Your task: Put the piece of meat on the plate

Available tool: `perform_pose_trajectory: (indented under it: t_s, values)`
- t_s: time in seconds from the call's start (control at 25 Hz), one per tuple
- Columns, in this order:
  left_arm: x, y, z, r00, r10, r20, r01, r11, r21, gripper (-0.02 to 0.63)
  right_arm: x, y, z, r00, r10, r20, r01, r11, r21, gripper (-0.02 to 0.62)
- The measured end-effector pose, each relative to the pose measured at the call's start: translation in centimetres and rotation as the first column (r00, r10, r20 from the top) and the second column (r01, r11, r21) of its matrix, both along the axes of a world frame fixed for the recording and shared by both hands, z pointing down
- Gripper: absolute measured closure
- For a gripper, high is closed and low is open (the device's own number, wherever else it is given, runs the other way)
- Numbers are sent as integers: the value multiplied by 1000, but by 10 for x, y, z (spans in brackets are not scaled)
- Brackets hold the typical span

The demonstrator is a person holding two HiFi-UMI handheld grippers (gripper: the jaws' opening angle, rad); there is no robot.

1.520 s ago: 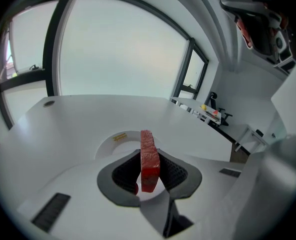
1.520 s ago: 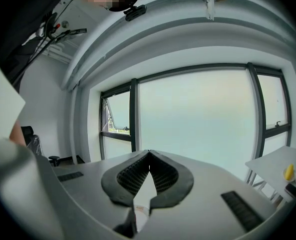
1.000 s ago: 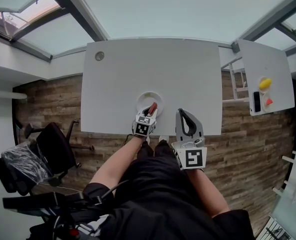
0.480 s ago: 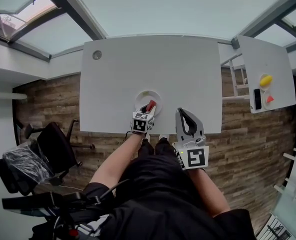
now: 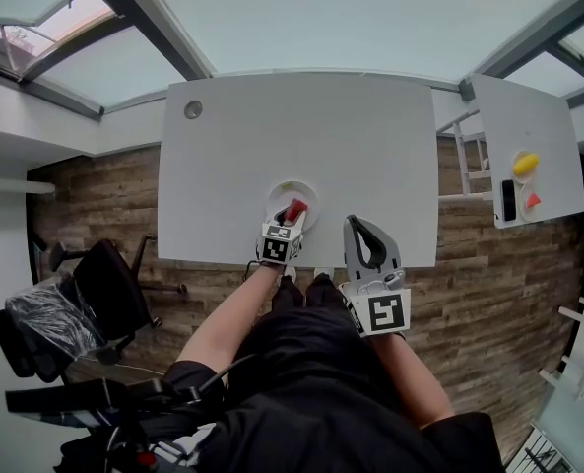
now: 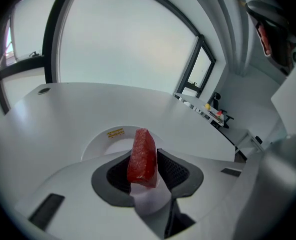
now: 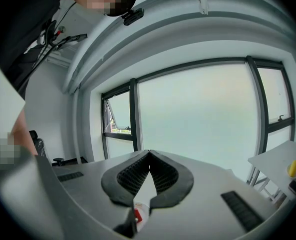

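Low in the frame's centre, the left gripper (image 5: 292,217) is easing its jaws open around the piece of meat (image 6: 143,156) above the plate (image 6: 103,143), while the right gripper (image 7: 148,154) is sitting closed, empty.

I am seeing a deep red, wedge-shaped piece of meat (image 6: 142,156) showing against a white round plate (image 6: 105,143) with a small yellow label (image 6: 116,132), all on a plain pale grey tabletop (image 5: 301,136). I am reading the right gripper (image 7: 148,154) as light grey plastic with dark grey ribbed pads (image 7: 133,176) and a black-and-white square-marker cube (image 5: 386,313). Around it I am looking at brown wood-plank flooring (image 5: 95,200), a black office chair (image 5: 109,289), and a white side table (image 5: 528,116) with a yellow object (image 5: 525,163), a red object (image 5: 531,201) and a black object (image 5: 507,200).
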State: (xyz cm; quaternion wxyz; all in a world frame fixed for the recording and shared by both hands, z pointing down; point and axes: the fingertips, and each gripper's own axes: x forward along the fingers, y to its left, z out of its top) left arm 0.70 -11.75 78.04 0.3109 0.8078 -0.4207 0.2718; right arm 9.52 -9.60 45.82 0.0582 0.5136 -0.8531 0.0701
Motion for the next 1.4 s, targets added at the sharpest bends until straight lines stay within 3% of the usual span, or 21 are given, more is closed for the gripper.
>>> perform_pose_trajectory:
  t_s: [0.16,0.76,1.16,1.4]
  values:
    - [-2,1,4,1000,-7,17,7,1000,-8,423,4,-1,5,1000,3,-8,-3,1000,-3,591]
    - [-12,-7,5,994,-10,105,4,998,62,374,14,2,20,1000,4,-28,-5,1000,-27,592]
    - [3,1,-3,997,14,78,-20,996,85,374,23,7,17,1000,12,-25,-13,1000,-24,591]
    - [-6,1,-34,999,-35,41,29,990,136,374,13,4,6,1000,6,-5,-6,1000,3,591]
